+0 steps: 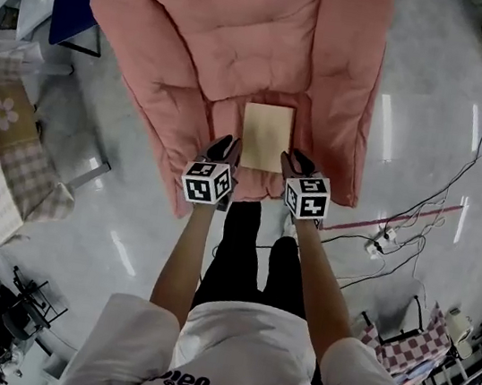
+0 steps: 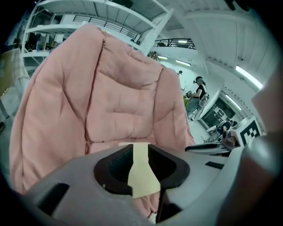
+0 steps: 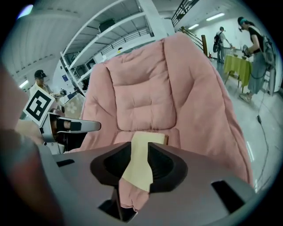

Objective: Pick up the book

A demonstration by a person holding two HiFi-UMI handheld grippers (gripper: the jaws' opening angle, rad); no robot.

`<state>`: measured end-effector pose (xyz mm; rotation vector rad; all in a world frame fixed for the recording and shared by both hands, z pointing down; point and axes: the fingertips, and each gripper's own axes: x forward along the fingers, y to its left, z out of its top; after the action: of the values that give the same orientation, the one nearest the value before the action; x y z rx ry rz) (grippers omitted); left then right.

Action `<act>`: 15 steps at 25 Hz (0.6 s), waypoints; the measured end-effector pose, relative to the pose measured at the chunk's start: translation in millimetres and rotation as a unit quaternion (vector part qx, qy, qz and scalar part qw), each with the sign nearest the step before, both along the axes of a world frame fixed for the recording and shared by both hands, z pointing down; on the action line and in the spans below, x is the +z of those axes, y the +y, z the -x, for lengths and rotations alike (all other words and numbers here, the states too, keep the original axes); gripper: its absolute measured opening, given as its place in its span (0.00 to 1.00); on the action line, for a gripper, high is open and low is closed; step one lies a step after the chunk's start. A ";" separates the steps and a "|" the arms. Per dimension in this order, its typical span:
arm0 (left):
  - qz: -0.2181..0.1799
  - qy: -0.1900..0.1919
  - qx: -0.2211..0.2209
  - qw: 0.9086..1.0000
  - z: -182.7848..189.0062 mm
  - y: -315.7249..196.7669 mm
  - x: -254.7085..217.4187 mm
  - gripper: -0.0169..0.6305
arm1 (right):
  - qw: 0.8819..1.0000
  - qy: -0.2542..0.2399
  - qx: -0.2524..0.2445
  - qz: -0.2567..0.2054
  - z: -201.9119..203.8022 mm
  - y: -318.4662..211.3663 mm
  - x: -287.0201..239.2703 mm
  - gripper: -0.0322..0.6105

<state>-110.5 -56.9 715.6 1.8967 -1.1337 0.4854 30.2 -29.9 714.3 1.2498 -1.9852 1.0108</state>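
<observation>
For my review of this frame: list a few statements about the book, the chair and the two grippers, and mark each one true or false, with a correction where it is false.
1. The book lies flat on the seat of the pink chair. True.
2. The left gripper is clamped on the book. False: its jaws stand apart, and the book shows through the gap, unclamped.
3. The left gripper and the right gripper flank the book's near end, one at each side. True.
4. The book has a dark blue cover. False: the cover is plain tan.
5. The book has been lifted clear of the seat. False: it rests on the cushion.
</observation>
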 end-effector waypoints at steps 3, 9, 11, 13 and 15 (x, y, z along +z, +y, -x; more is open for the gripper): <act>0.040 0.008 0.006 0.999 -1.3 0.8 46.2 0.22 | 0.999 -0.007 0.029 0.028 -3.3 -4.8 46.9 0.32; 0.112 0.068 -0.007 0.991 -9.7 -10.9 119.1 0.36 | 0.996 -0.019 0.059 0.066 -6.1 -20.2 117.2 0.46; 0.130 0.083 -0.010 0.988 -13.2 -15.5 139.6 0.36 | 0.995 -0.017 0.063 0.072 -9.3 -24.0 135.0 0.46; 0.143 0.087 -0.013 0.986 -15.5 -18.8 156.8 0.36 | 0.994 -0.019 0.066 0.080 -11.7 -24.7 149.7 0.46; 0.151 0.084 -0.011 0.985 -18.2 -19.2 171.8 0.36 | 0.993 -0.022 0.069 0.091 -13.2 -22.1 162.2 0.46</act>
<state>-92.3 -76.1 887.4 1.6274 -0.9141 0.4482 43.4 -52.0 876.4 1.2868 -1.8137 1.2664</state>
